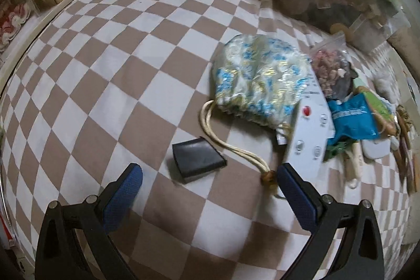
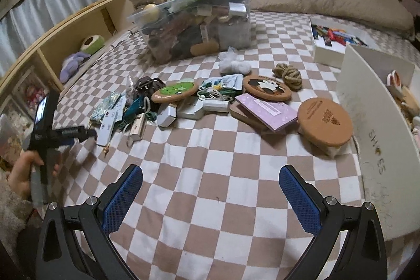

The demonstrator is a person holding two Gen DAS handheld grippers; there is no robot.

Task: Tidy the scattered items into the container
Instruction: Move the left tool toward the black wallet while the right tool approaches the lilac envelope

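Note:
My left gripper point(image 1: 210, 175) is open and empty, just above the checkered bed. A small black box point(image 1: 198, 160) lies between and just beyond its fingertips. Behind it lie a blue-and-gold drawstring pouch point(image 1: 258, 79) and a white remote point(image 1: 308, 134). My right gripper point(image 2: 210, 180) is open and empty over bare bedding. Ahead of it lie scattered items: cork coasters point(image 2: 174, 91), a purple notebook point(image 2: 265, 108), a rope coil point(image 2: 288, 75), a round cork-lidded tin point(image 2: 324, 120). The full clear plastic bin point(image 2: 197, 28) stands behind them. The left gripper shows at the left edge point(image 2: 78, 133).
A white shoebox lid point(image 2: 367, 127) stands upright at the right, close to my right gripper. An open white box point(image 2: 338, 43) of small items sits at the back right. A long beige pillow point(image 2: 328, 1) lines the far edge. A wooden shelf point(image 2: 65, 36) runs along the left.

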